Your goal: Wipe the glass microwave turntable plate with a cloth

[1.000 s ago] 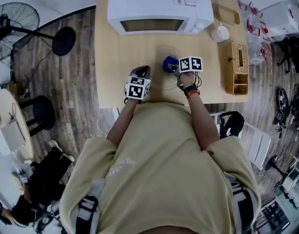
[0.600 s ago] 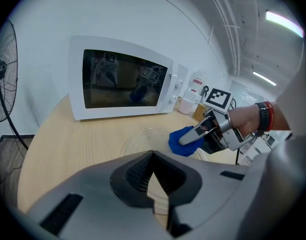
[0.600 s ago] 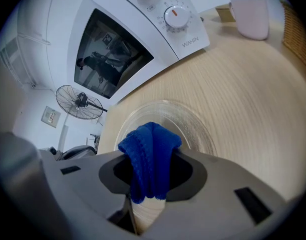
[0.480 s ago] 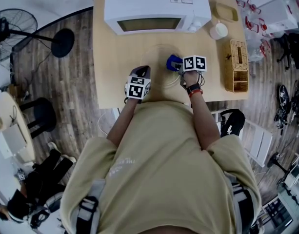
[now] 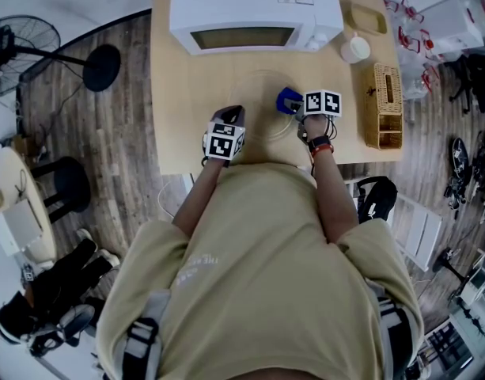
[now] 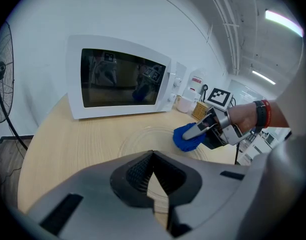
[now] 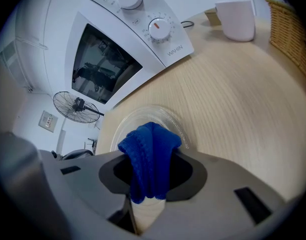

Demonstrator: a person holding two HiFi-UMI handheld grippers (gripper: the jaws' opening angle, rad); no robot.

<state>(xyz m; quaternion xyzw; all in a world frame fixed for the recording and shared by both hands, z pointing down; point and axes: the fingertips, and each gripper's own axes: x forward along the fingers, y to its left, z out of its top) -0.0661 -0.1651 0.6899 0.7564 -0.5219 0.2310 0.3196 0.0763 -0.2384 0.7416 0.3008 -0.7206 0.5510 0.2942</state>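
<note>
The clear glass turntable plate (image 5: 262, 125) lies flat on the wooden table (image 5: 179, 125) in front of the white microwave (image 5: 254, 10). My right gripper (image 5: 299, 106) is shut on a folded blue cloth (image 5: 288, 100), which presses on the plate's right side. In the right gripper view the cloth (image 7: 149, 156) hangs between the jaws over the plate (image 7: 143, 115). My left gripper (image 5: 233, 117) is shut, its tips at the plate's left rim. The left gripper view shows its jaws (image 6: 153, 155) closed over the near rim of the plate (image 6: 143, 136), with the cloth (image 6: 184, 139) beyond.
A white cup (image 5: 357, 51) and a woven basket (image 5: 383, 109) stand to the right of the plate. A small tray (image 5: 370, 22) sits behind the cup. The table's front edge (image 5: 179, 171) runs close to my body. A floor fan (image 5: 20, 50) stands at the left.
My right gripper has slid the blue cloth to the right across the plate. The left gripper has stayed at the plate's left rim.
</note>
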